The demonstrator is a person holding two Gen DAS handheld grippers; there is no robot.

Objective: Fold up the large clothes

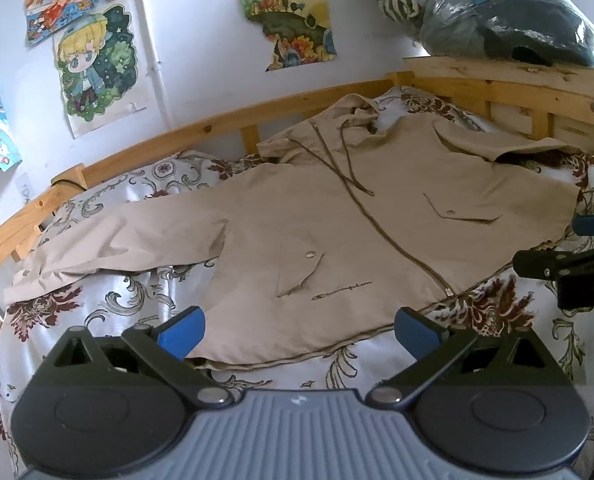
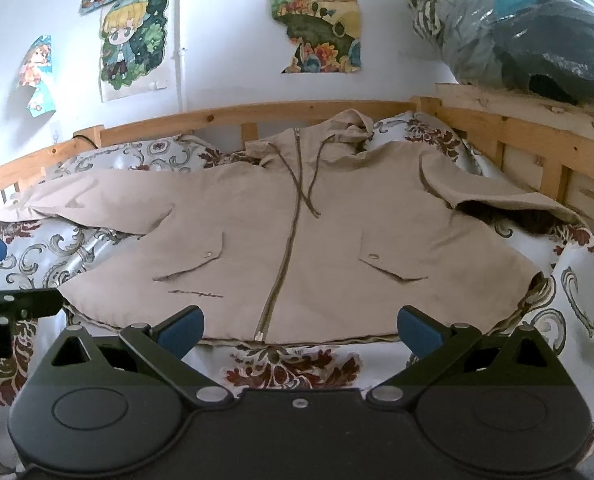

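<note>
Both tools, left (image 1: 299,334) and right (image 2: 299,330), gape empty above a beige zipped hooded jacket (image 2: 297,240) spread flat.

Left tongs (image 1: 299,334) spread wide; right tongs (image 2: 299,332) likewise

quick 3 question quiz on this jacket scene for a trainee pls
1. True or false: the beige jacket lies zipped, front up, on the bed.
2. The left gripper is: A open and empty, B shut on the hem, C shut on a sleeve.
3. Fill in: the right gripper hangs near the jacket's bottom ____.

Key: 1 true; 2 A; 3 hem.
</note>
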